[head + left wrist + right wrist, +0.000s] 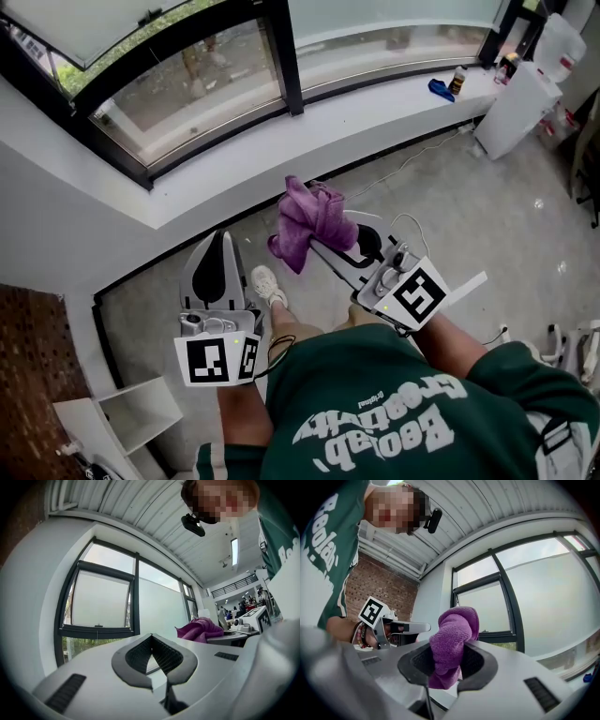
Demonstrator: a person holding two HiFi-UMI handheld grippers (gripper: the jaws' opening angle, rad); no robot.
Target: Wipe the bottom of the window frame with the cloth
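Note:
A purple cloth (306,223) hangs bunched from my right gripper (317,246), which is shut on it and held above the floor, short of the window. In the right gripper view the cloth (453,637) fills the gap between the dark pads of that gripper (447,659). My left gripper (222,236) points up beside it, jaws touching with nothing between them (151,641). The dark bottom rail of the window frame (211,133) curves across the top of the head view above a white sill (281,155). From the left gripper the cloth (200,629) shows at the right.
A white cabinet (517,105) stands at the right end of the sill, with a small bottle (457,80) and a blue object (441,90) on the sill near it. A cable (403,164) runs along the floor. A white shelf unit (122,420) sits lower left. The person's shoe (268,286) is below the grippers.

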